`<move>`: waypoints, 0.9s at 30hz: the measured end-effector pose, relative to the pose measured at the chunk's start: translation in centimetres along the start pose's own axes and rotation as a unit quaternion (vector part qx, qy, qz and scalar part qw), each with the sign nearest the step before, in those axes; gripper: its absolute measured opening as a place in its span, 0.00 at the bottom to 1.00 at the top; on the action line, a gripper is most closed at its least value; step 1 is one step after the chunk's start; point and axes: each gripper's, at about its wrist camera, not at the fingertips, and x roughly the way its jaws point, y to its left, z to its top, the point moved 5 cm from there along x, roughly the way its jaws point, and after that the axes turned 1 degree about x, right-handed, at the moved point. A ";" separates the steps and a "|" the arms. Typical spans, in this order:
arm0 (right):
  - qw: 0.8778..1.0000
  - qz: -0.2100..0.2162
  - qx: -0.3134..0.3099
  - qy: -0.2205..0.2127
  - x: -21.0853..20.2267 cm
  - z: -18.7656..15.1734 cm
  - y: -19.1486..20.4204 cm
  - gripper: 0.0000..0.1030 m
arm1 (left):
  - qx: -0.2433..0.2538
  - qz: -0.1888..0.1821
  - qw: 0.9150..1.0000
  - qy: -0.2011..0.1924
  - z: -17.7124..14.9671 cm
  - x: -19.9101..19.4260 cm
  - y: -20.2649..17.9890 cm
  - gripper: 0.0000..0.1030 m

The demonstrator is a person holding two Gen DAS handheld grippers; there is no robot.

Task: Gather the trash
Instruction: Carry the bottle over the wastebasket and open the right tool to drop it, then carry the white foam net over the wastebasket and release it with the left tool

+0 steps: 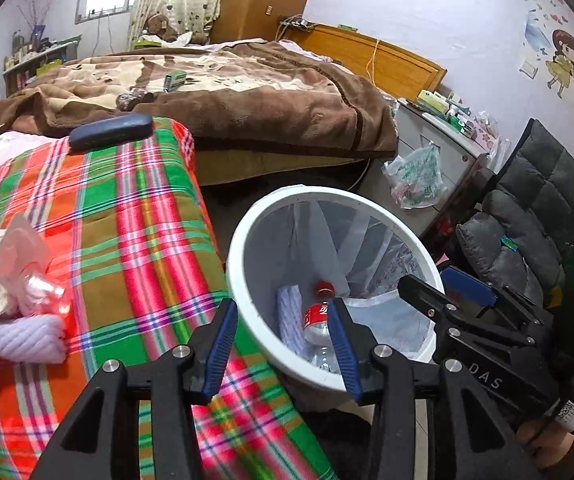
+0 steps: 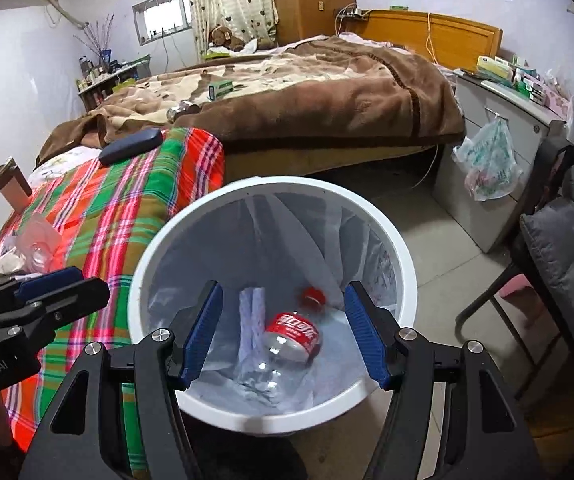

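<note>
Right wrist view: the right gripper [image 2: 283, 332] hangs above the round white plastic waste bin [image 2: 401, 256], tipped downward into its mouth, jaws spread wide and holding nothing. Straight beyond the jaws, at the bottom of the bin's translucent liner, lies a clear plastic bottle with a red label and red cap [image 2: 293, 338]; a pale lilac ribbed cloth-like piece [image 2: 252, 320] lies just beside it, toward the left jaw.

In the left wrist view the left gripper [image 1: 281, 344] is held over the edge of the bright plaid bedcover in red, green and orange [image 1: 127, 216], where the bin's rim [image 1: 239, 280] meets it. Its jaws are spread and empty; the right jaw crosses in front of the bottle [image 1: 317, 320] inside the bin. The right gripper [image 1: 443, 292] shows beyond the right jaw, over the bin's far rim.

Well to the left of the left jaws, on the plaid cover, sits a heap of crumpled clear and pinkish plastic wrappers [image 1: 27, 276], touching a lilac ribbed roll [image 1: 19, 338]. Far ahead, a dark oblong glasses case [image 1: 111, 131] rests where the plaid meets a brown fleece blanket [image 1: 271, 100].
</note>
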 end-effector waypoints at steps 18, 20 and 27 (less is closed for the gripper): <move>0.997 0.056 -0.026 -0.038 -2.6 -0.5 6.2 0.63 | -0.031 0.084 0.994 -0.065 -3.0 -8.4 6.2 0.45; 0.996 0.069 -0.029 -0.044 -2.8 -0.5 7.0 0.63 | -0.046 0.083 0.993 -0.075 -3.5 -9.5 7.4 0.45; 0.993 0.095 -0.057 -0.038 -2.2 -1.1 10.7 0.63 | -0.076 0.124 0.985 -0.092 -5.6 -12.3 11.9 0.45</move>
